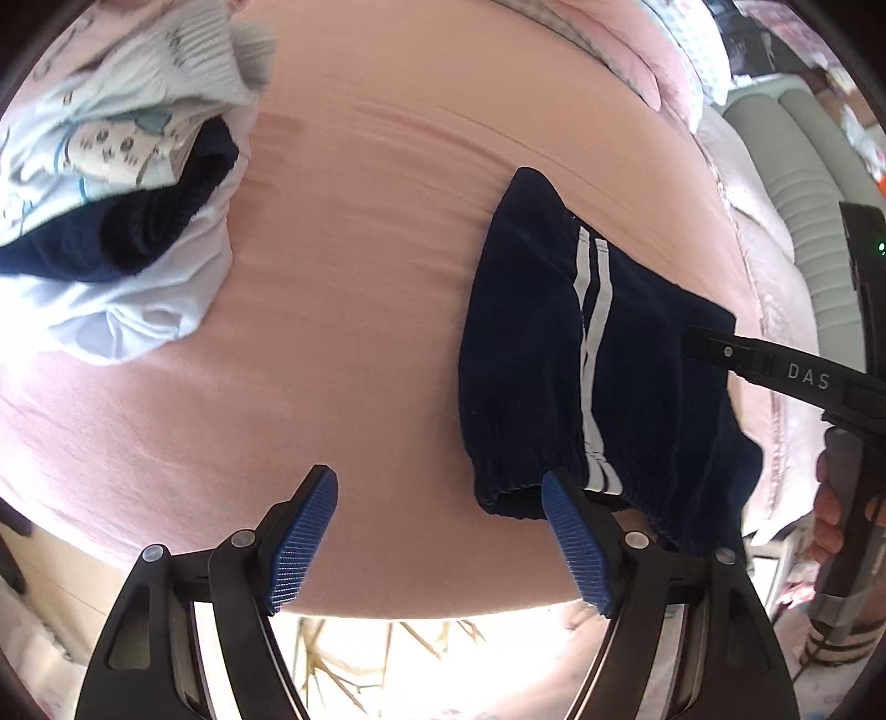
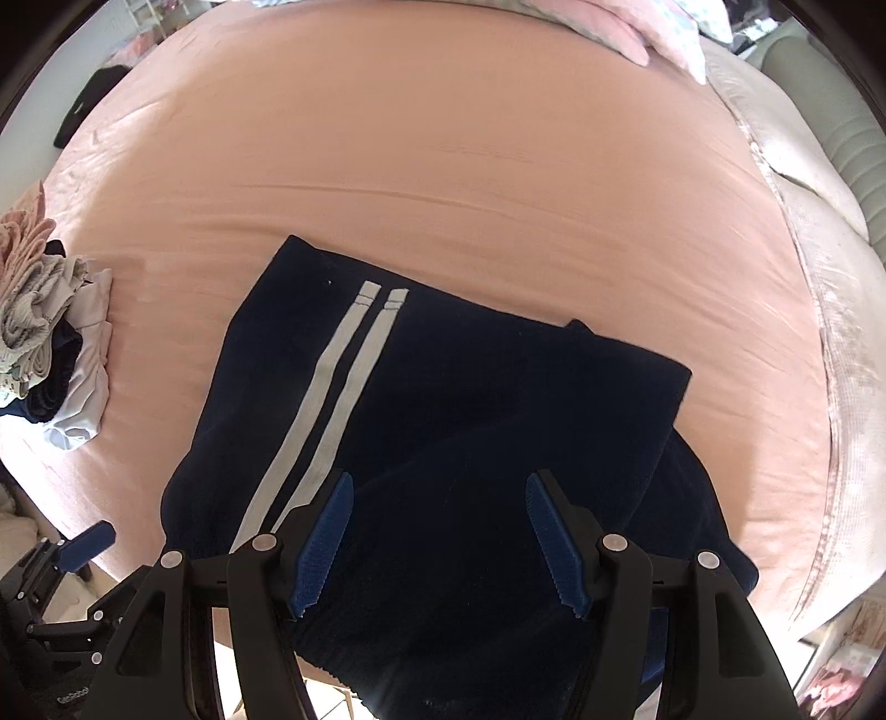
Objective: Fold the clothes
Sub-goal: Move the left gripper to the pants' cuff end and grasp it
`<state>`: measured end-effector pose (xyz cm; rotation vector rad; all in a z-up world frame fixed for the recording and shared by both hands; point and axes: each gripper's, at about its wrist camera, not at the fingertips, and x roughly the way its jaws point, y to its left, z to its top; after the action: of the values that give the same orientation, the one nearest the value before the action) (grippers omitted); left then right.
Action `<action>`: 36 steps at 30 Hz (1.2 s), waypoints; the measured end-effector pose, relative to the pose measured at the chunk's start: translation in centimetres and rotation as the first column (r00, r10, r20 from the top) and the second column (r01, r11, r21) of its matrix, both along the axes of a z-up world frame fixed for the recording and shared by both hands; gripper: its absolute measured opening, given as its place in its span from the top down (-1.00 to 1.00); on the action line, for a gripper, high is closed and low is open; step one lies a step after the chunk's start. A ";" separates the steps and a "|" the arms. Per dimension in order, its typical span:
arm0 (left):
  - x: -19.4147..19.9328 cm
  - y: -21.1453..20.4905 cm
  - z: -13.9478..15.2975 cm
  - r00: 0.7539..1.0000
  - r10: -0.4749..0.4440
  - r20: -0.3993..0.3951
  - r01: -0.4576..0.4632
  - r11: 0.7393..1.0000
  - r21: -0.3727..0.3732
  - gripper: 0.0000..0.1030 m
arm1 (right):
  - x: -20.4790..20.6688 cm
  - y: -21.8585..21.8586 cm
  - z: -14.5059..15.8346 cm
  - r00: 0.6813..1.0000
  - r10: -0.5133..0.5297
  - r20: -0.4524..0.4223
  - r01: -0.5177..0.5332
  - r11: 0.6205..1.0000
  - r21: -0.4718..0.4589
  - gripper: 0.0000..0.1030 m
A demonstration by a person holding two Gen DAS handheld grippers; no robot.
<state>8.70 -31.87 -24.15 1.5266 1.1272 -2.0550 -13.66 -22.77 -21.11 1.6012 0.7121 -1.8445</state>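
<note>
A pair of navy track pants (image 2: 443,421), folded over on itself, lies on a bed covered by a pink sheet (image 2: 443,166). In the right wrist view the pants fill the lower centre of the frame, with two white side stripes (image 2: 326,399) running from the middle down toward the lower left, and their near end hangs past the bed's edge at the bottom. In the left wrist view the same pants (image 1: 531,354) sit right of centre, and the elastic cuff (image 1: 515,493) lies at the bottom, just beside the claw's right blue pad.

The left claw (image 1: 440,545) is released: its blue ribbed pads (image 1: 302,543) stand well apart over bare sheet near the bed's lower edge, with nothing between them. The right claw (image 2: 440,545) is also released, its pads spread over the dark fabric in the lower centre; whether they touch the cloth cannot be told. From the left wrist view the right claw's black body enters at the right edge, one finger lying over the pants, and a hand (image 1: 830,526) grips its handle at lower right.

A heap of unfolded clothes (image 1: 122,183) sits at the upper left of the left wrist view: pale blue printed fabric, a dark navy piece and a white garment. The same heap (image 2: 55,343) shows at the left edge of the right wrist view. Pink pillows (image 2: 637,27) lie at the upper right. No containers are in view.
</note>
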 end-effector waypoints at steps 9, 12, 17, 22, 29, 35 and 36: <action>1.0 1.2 0.1 0.981 0.172 -0.088 -0.162 0.980 0.118 -0.46 | -1.7 -0.9 0.8 0.978 0.206 -0.039 -0.207 0.978 -0.034 -0.25; 0.7 2.2 0.2 0.976 0.192 -0.107 -0.176 0.974 0.141 -0.46 | -2.2 -0.7 0.9 0.957 0.288 -0.031 -0.289 0.956 -0.060 -0.25; -0.4 3.4 -0.2 0.964 0.229 -0.135 -0.202 0.961 0.186 -0.46 | -2.7 0.8 1.9 0.935 0.353 -0.023 -0.352 0.922 -0.162 -0.25; -1.4 4.1 -0.9 0.949 0.280 -0.144 -0.233 0.932 0.277 -0.46 | -3.3 1.7 2.0 0.921 0.390 0.027 -0.369 0.891 -0.265 -0.25; -2.9 3.8 -2.1 0.940 0.318 -0.125 -0.277 0.923 0.267 -0.43 | -4.4 1.6 0.3 0.921 0.389 0.036 -0.370 0.899 -0.234 -0.25; -4.4 3.5 -4.0 0.942 0.325 -0.084 -0.293 0.918 0.268 -0.36 | -4.7 0.7 -1.3 0.915 0.400 0.048 -0.384 0.902 -0.198 -0.25; -4.5 3.4 -4.1 0.942 0.325 -0.080 -0.295 0.920 0.259 -0.23 | -4.8 0.5 -1.6 0.914 0.402 0.053 -0.386 0.902 -0.194 -0.25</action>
<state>4.16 -28.44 -28.25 1.2352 1.6070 -1.8654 -18.43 -22.24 -22.67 1.3024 0.7426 -1.4842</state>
